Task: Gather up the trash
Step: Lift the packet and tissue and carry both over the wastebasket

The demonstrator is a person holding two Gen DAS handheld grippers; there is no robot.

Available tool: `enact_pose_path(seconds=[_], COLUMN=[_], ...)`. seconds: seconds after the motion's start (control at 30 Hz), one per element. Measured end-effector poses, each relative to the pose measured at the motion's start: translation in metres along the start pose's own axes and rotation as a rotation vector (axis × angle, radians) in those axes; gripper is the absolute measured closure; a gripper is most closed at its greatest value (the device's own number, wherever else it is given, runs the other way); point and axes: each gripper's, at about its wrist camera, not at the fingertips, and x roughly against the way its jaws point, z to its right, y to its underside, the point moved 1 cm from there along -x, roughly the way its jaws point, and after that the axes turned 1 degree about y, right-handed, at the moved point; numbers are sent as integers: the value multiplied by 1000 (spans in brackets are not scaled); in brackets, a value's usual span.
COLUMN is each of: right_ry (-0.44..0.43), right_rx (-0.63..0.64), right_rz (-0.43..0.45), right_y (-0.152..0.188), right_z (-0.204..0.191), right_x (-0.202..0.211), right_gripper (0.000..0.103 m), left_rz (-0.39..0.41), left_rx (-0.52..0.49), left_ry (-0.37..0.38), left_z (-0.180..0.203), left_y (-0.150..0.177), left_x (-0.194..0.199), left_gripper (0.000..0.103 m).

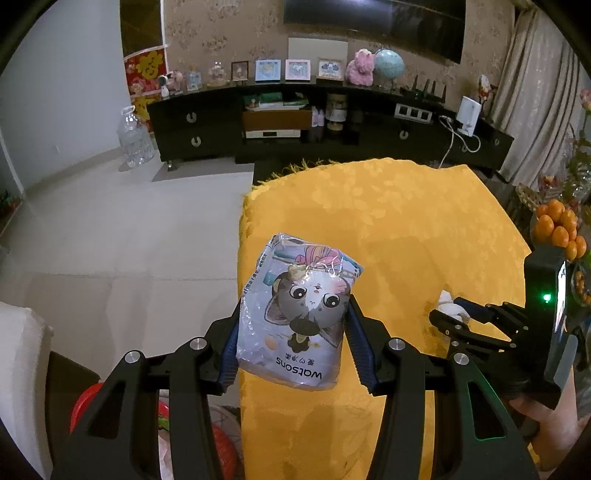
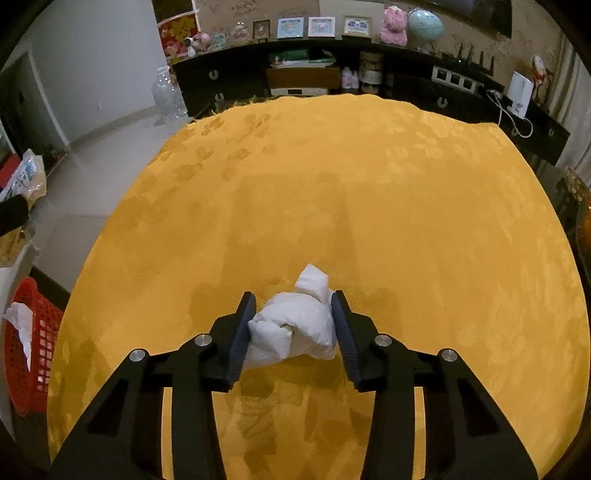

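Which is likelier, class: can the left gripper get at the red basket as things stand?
Probably yes: the left gripper, holding the wipes packet, sits at the table's edge with the red basket just below-left, nothing between.

My left gripper (image 1: 291, 332) hides most of the basket (image 1: 83, 402) at seven o'clock; the oranges (image 1: 559, 230) run off at three.

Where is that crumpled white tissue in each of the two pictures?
Left wrist view: the tissue is small at right, in the right gripper, on the yellow cloth.
Right wrist view: the tissue is at lower centre, squeezed between the fingers.
Shared landmark: the globe on the dark cabinet.
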Motion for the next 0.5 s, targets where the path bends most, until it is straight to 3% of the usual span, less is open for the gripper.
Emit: enact_pose_path(seconds=[0.17,0.5], right_ry=[-13,-23], right_rx=[23,54], right_rz=[35,212], right_y=[-3,-19], right_z=[-5,-15], right_x=[17,93], right_gripper=[63,63], left_rz=[31,120], left_rx=[0,14], left_ry=[2,-2], left_z=[2,4], left_y=[-3,-6], left_x=[11,45], left_gripper=[55,55])
